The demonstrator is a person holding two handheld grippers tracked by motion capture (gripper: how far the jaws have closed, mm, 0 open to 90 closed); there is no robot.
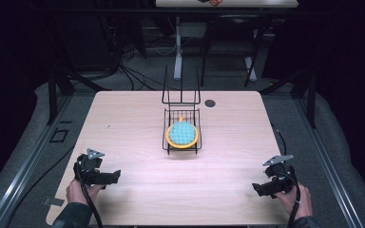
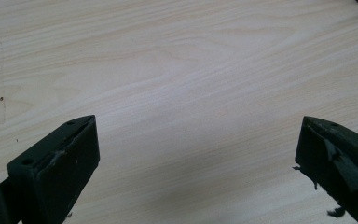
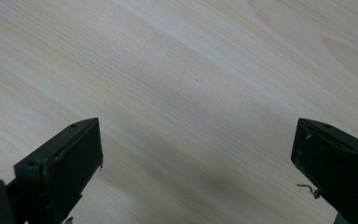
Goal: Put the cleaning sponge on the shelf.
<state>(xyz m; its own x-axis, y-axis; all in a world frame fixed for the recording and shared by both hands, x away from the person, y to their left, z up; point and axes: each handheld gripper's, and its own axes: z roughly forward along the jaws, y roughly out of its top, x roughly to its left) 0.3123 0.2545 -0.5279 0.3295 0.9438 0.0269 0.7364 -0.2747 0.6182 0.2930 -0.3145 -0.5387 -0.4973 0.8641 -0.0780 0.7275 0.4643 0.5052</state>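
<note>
Plate (image 1: 182,134) in rack (image 1: 182,142) on pale wooden table (image 1: 123,123)

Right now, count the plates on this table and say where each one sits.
1: a blue plate with an orange rim, lying in the black wire rack at the table's middle. Another beneath it could be hidden.

No text, label, brand, number or sign can be read anywhere in these pictures.
</note>
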